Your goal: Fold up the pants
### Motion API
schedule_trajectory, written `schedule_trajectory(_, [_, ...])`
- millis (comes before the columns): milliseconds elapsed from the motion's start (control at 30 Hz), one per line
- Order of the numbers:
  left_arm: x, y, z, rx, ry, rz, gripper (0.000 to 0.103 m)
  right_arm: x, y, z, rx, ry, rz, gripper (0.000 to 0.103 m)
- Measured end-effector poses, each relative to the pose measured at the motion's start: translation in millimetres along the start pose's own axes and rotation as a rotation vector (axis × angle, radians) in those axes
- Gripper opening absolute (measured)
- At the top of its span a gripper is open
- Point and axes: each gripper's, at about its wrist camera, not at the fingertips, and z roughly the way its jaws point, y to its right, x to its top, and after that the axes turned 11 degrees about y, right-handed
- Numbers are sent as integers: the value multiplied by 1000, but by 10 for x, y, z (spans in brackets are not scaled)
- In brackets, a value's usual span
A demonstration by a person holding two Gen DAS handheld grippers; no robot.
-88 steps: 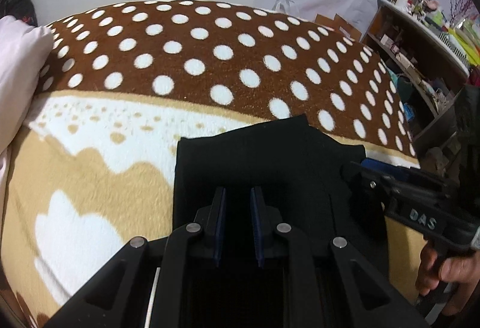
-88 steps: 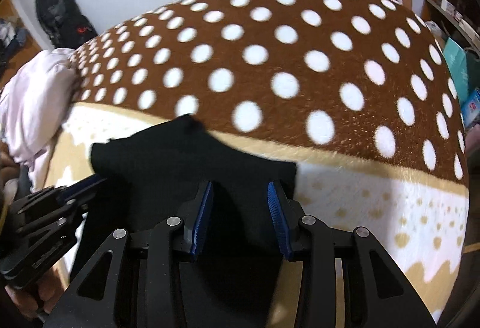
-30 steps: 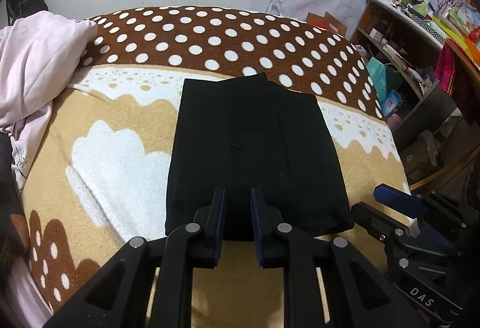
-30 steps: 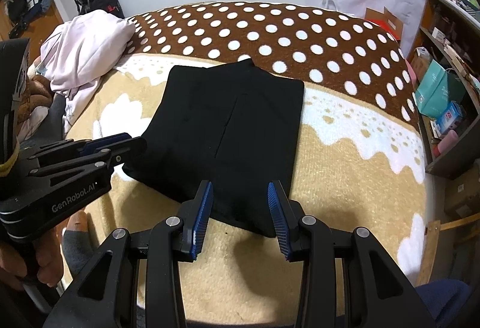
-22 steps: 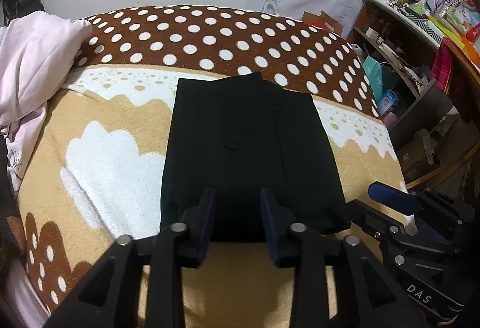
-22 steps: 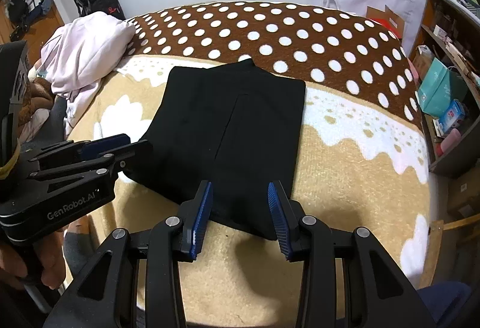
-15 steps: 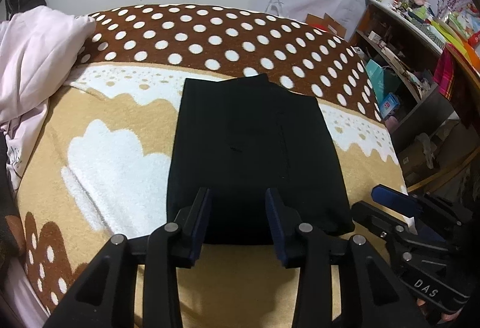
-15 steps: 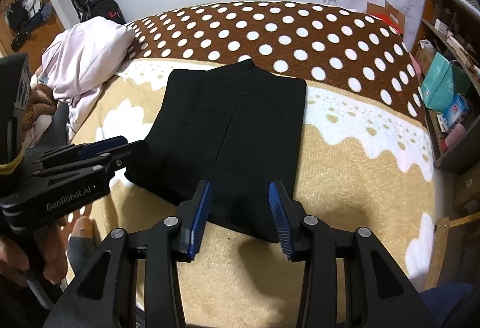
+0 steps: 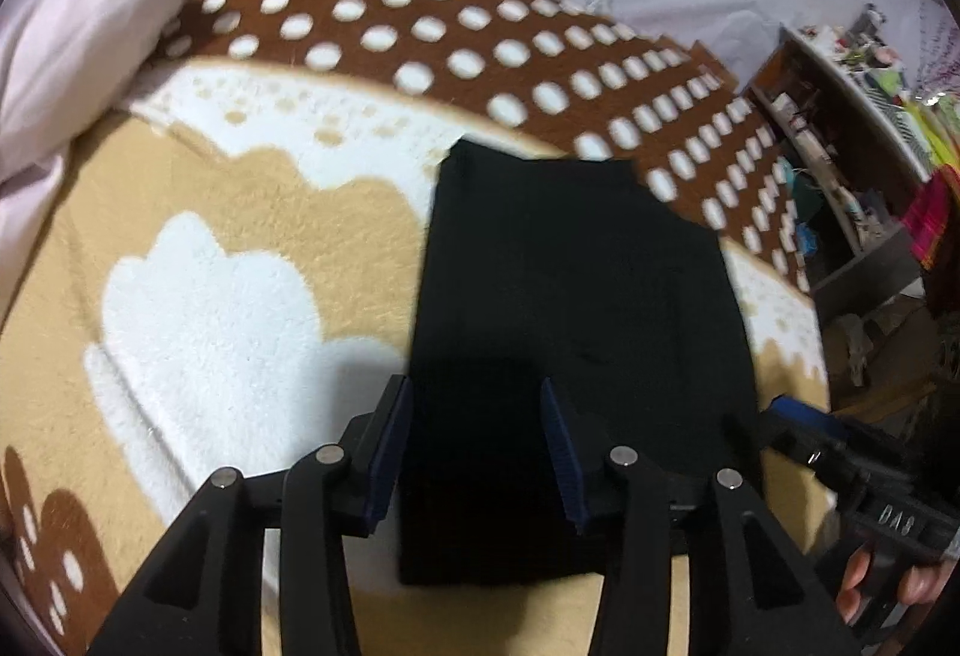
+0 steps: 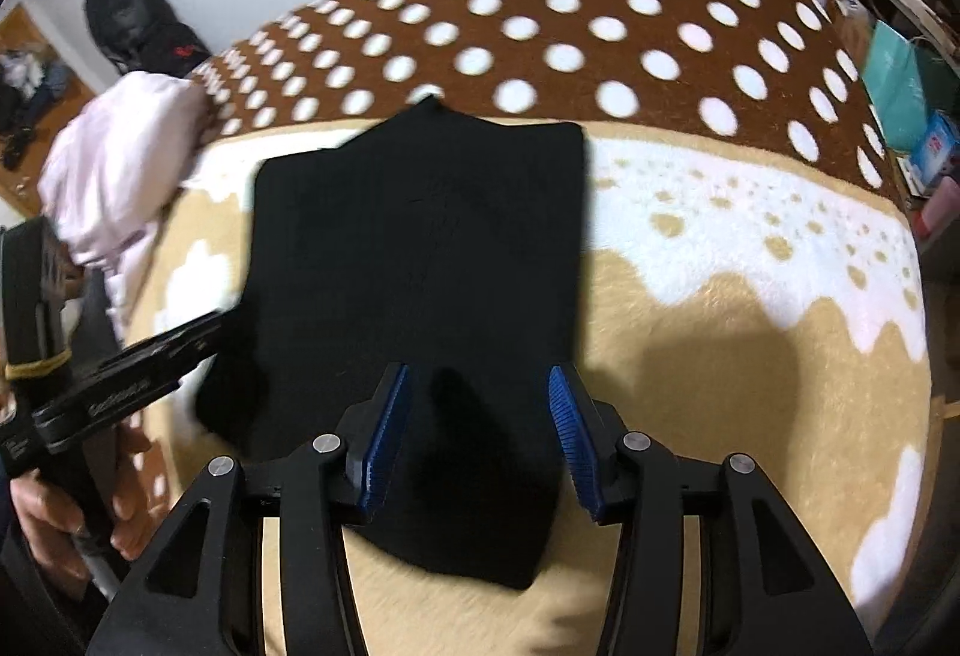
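The black pants (image 9: 576, 308) lie folded into a flat rectangle on the bed blanket (image 9: 228, 260); they also show in the right wrist view (image 10: 420, 260). My left gripper (image 9: 477, 452) is open and empty, over the near left part of the pants. My right gripper (image 10: 477, 440) is open and empty, over the near right part of the pants. Each gripper shows at the edge of the other's view, the right one (image 9: 840, 458) and the left one (image 10: 138, 368).
A pink garment (image 9: 66, 74) is heaped at the blanket's left edge, also in the right wrist view (image 10: 114, 170). Cluttered shelves (image 9: 864, 128) stand to the right of the bed. A black backpack (image 10: 129, 26) leans on the far wall.
Both grippers have moved forward and down over the near end of the folded pants. The left gripper's jaws have opened from nearly shut to wide.
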Motion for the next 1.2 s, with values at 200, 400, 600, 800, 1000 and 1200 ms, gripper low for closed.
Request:
schedule_trajectory(200, [8, -63, 223, -73, -28, -37, 61, -16, 249, 294, 43, -49, 130, 51])
schedule_trajectory(400, [17, -1, 297, -103, -29, 26, 55, 17, 336, 302, 126, -53, 214, 22])
schedule_trajectory(600, [86, 208, 124, -75, 13, 112, 24, 129, 115, 83, 157, -3, 143, 15])
schedule_trajectory(800, [294, 243, -151, -44, 68, 141, 21, 383, -191, -152, 221, 63, 83, 15])
schedule_trajectory(1000, [714, -20, -398, 2, 130, 135, 22, 769, -593, 26, 275, 85, 42, 15])
schedule_trajectory(1200, [1002, -441, -299, 56, 130, 123, 22, 935, -928, 387, 271, 67, -14, 15])
